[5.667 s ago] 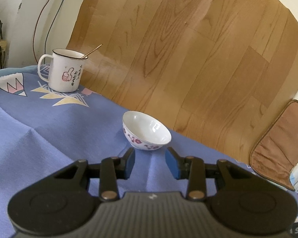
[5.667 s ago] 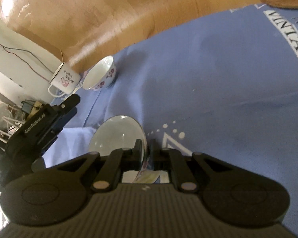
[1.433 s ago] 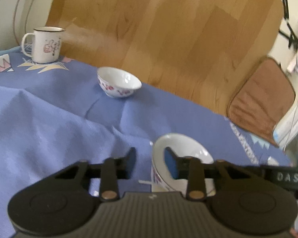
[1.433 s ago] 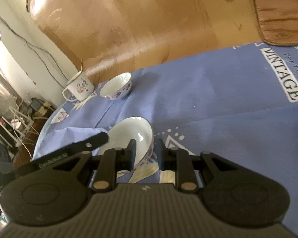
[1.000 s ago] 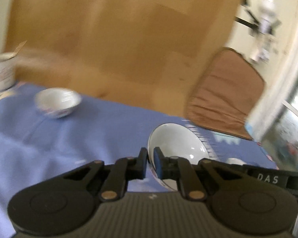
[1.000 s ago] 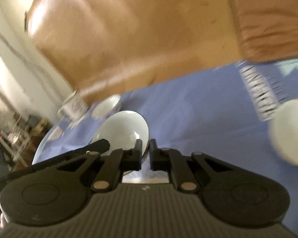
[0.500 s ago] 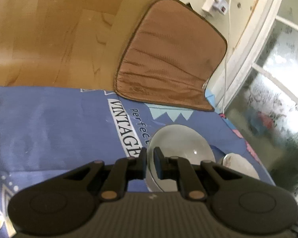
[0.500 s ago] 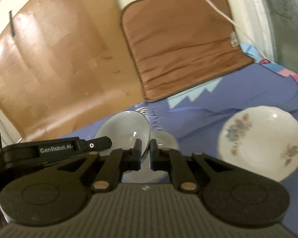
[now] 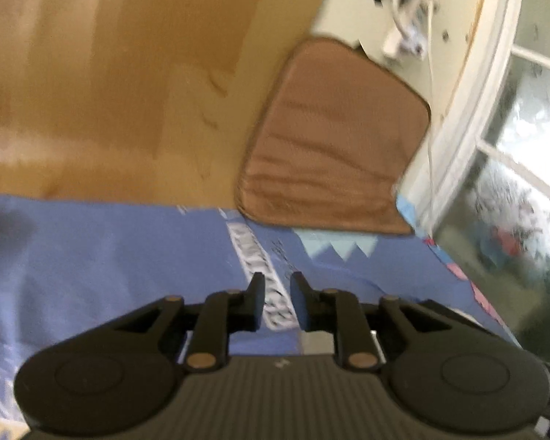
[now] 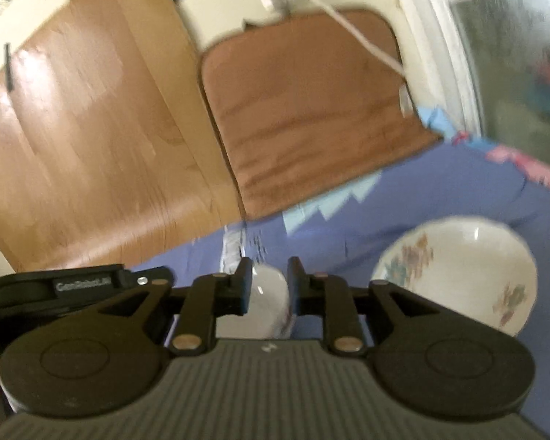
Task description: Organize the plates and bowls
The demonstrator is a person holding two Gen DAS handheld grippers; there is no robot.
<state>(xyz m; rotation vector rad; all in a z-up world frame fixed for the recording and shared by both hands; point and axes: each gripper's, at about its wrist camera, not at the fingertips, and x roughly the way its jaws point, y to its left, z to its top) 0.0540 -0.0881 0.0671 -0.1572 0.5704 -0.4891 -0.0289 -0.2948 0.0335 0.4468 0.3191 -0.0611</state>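
**A:** What's seen from the left wrist view? The left tool (image 9: 277,302) is parted narrowly and its jaws are opening. Nothing is caught between them; only the blue cloth (image 9: 110,256) and a strip of white lettering are seen in the gap. A brown cushion (image 9: 333,139) is propped at the upper right of the frame, against the wood-grain panel (image 9: 128,73).

**B:** Same kind of thing on the right wrist view. The right tool (image 10: 269,286) is also parted a little, jaws opening. A small white bowl (image 10: 269,299) is seen low in the middle of the frame, in the gap between the fingers, but it's blurred and the pads aren't shown pressing on it, so it isn't counted as gripped.

**A:** And the plate?

**B:** A flowered plate (image 10: 458,275) is laid on the cloth at the lower right of the frame, just beside the bowl, not touching the tool. The left tool's body, marked with white lettering, is poking in at the lower left. A frosted window (image 10: 513,55) is seen at the upper right.
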